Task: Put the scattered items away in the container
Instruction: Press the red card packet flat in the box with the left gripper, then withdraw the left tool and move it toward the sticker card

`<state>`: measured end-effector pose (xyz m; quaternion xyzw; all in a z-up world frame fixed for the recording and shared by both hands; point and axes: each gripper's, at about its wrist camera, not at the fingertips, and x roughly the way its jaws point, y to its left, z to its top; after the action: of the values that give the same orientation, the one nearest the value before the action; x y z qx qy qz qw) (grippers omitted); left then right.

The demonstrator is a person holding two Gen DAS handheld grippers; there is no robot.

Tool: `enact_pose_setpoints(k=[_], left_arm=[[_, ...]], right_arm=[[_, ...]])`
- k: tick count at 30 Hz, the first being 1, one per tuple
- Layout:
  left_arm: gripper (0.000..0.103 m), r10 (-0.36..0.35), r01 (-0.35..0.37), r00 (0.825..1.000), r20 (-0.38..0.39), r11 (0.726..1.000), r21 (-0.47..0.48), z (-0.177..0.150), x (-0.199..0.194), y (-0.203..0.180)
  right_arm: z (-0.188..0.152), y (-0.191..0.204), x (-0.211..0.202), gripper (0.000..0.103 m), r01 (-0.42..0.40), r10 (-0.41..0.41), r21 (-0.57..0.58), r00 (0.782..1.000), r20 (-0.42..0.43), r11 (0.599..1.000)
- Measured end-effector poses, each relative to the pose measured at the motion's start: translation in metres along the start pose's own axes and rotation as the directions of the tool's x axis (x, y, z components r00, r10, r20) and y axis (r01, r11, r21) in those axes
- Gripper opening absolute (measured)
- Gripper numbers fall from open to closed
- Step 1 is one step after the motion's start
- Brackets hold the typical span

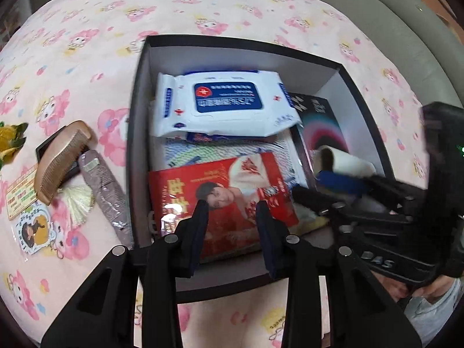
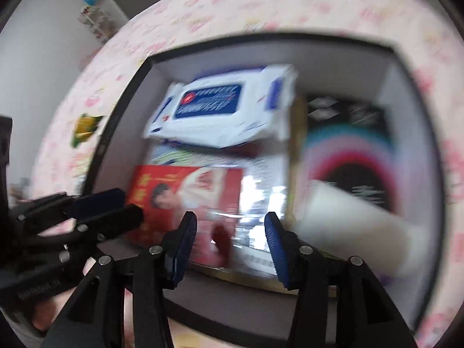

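Observation:
A black box with a white inside sits on the pink bedsheet. In it lie a white wipes pack, a red packet, a black booklet and a white roll. My left gripper is open and empty above the red packet. My right gripper is open and empty over the box; the roll lies just to its right. Its view is blurred. Outside the box on the left lie a wooden comb, a grey tube, cards and a sticker.
A yellow-green item lies at the sheet's far left edge; it also shows in the right wrist view. A grey padded bed edge runs along the right. The right gripper's body reaches into the box's right side.

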<state>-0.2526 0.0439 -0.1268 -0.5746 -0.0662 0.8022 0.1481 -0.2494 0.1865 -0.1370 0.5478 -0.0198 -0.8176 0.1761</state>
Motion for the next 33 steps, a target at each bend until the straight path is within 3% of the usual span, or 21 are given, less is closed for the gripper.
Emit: enact_pose_setpoints(k=[5,10,21,33], left_arm=[[0.033,-0.046,0.046,0.999,-0.012,0.998,0.030,-0.006,0.003,-0.012],[0.033,-0.099,0.095,0.991,0.089,0.994,0.050,-0.024,-0.032,-0.022],[0.035,-0.007,-0.019,0.968,0.252,0.995,0.101,-0.085,-0.115,-0.047],[0.035,-0.039,0.008,0.954,0.297,0.994,0.106,-0.143,-0.167,-0.047]], right_arm=[[-0.016,0.002,-0.039,0.045,0.034,-0.030,-0.029,0.994,0.109,0.999],[-0.013,-0.006,-0.075,0.045,0.042,-0.039,-0.015,0.986,0.162,0.999],[-0.055,0.036,-0.124,0.045,0.009,-0.004,-0.022,0.972,0.233,1.000],[-0.100,0.079,-0.168,0.045,-0.023,0.026,-0.012,0.954,0.299,1.000]])
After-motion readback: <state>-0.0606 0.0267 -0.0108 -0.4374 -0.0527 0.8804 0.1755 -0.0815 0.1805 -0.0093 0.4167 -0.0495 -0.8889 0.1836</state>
